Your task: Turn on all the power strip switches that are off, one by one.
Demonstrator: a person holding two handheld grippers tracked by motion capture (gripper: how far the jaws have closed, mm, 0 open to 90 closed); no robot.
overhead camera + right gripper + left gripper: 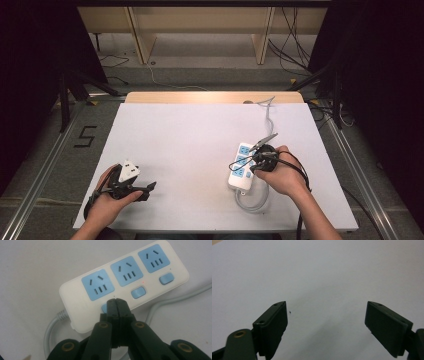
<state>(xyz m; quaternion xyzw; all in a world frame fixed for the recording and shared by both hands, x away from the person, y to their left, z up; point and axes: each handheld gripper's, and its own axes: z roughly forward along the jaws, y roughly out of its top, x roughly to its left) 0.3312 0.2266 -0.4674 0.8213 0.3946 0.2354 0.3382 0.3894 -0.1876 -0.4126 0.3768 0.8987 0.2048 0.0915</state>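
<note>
The power strip [125, 287] is lying on the white table [190, 150], on the person's right side, with its grey cable [52, 327] curling away from the near end. It has three blue sockets, and beside each socket there is a small blue switch. A tiny red light is showing near the middle switch [138, 292].

The right gripper [116, 305] is pointing down at the switch nearest the cable end. Its fingers are pressed fully together and are holding nothing; their joined tip is covering most of that switch, so I cannot tell whether it is touching it.

I think the risk here is in the push. The closed tip is narrow, so it could be slipping off the small switch onto the white casing or towards the socket next to it. The strip is light and nothing is holding it, so a slanted push could be sliding or tipping it on the smooth table.

The left gripper [131, 185] is resting well apart, with its fingers [272, 325] wide open and empty over bare table.
</note>
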